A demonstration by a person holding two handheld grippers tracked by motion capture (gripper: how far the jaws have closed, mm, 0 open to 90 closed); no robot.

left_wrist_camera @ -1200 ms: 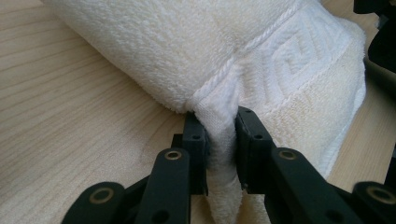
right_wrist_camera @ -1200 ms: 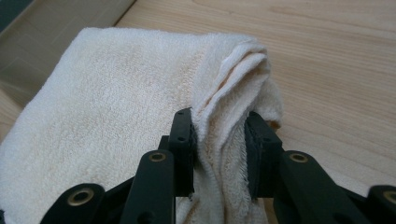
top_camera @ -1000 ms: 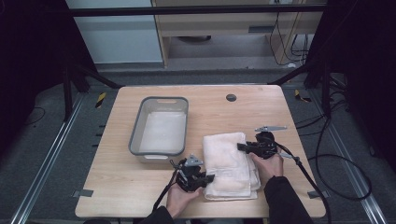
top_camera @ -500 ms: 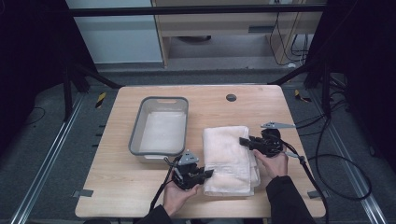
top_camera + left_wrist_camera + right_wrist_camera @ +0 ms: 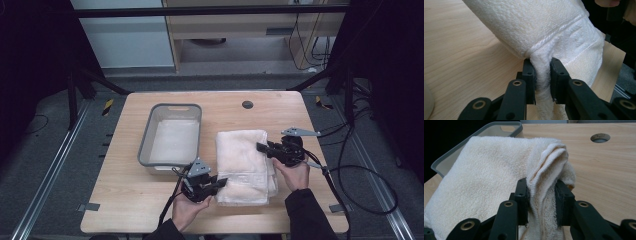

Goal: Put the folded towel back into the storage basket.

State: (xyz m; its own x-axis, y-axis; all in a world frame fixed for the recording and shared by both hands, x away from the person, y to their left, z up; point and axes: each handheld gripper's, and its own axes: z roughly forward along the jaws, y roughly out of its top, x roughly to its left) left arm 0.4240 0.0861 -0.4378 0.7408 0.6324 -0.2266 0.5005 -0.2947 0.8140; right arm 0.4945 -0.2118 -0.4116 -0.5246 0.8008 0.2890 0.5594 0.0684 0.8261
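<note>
On the pale wooden table (image 5: 130, 210), just right of a grey rectangular plastic tub (image 5: 170, 135) with rounded corners and a slot handle in its far wall, lies a folded cream terry-cloth towel (image 5: 245, 160), thick and looped in texture, with a woven ribbed border band near its near end. The left gripper (image 5: 220, 183) meets the towel at its near left corner. In the left gripper view its two black jaws are pressed close on a bunched fold of towel (image 5: 541, 75), the pile squeezed between the flat pads just below the corded border. The right gripper (image 5: 261, 147) meets the towel's right edge, farther from the person. In the right gripper view its jaws are likewise clamped on several gathered layers of towel (image 5: 541, 192), whose hemmed edges stand up in soft ridges between the pads. Behind that fold the tub's grey rim (image 5: 449, 157) shows at the left, and a round dark hole (image 5: 600, 137) is cut in the smooth, fine-grained tabletop at the right.
</note>
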